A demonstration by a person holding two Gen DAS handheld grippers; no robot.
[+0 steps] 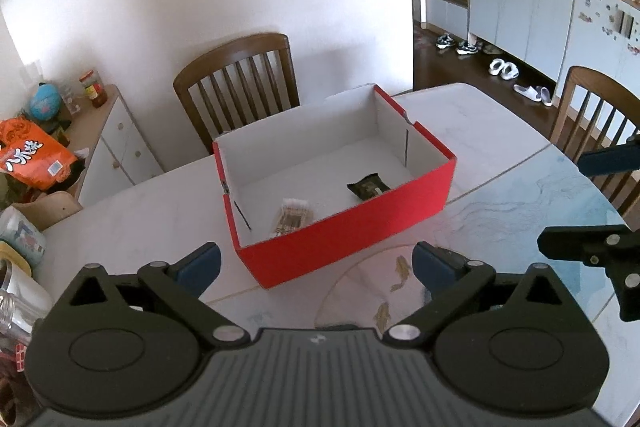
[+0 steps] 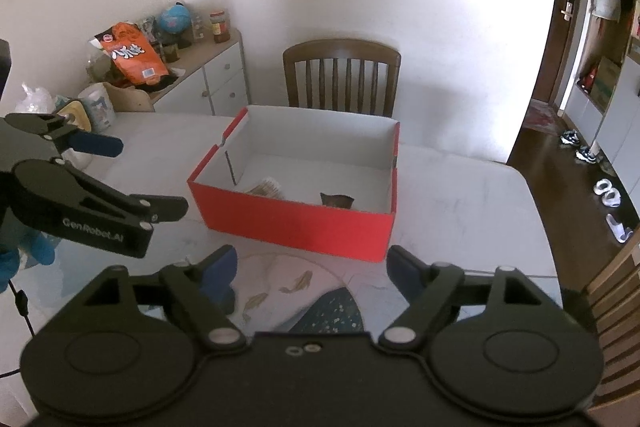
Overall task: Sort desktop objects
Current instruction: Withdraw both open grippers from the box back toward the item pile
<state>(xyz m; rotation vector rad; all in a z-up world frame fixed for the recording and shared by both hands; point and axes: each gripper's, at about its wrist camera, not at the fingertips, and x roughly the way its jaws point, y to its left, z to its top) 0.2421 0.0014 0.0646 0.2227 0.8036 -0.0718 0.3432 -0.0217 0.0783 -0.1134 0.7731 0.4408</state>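
Note:
A red cardboard box (image 1: 340,233) with a white inside stands open on the marble table (image 1: 132,223). In it lie a pack of cotton swabs (image 1: 293,214) and a dark green packet (image 1: 368,186). My left gripper (image 1: 316,263) hangs in front of the box's near wall, open, nothing between its blue pads (image 1: 200,263). In the right wrist view the same box (image 2: 296,227) sits ahead with the swab pack (image 2: 267,187) and the dark packet (image 2: 337,200) inside. My right gripper (image 2: 312,267) is open and empty in front of it. The left gripper (image 2: 136,179) shows at that view's left, open.
A wooden chair (image 1: 240,83) stands behind the table, another chair (image 1: 592,111) at the right. A low white cabinet (image 2: 208,83) with an orange snack bag (image 2: 134,55), a globe and jars is at the left. Bottles and cups (image 1: 20,267) crowd the table's left edge. A gloved hand (image 2: 24,259) holds the left gripper.

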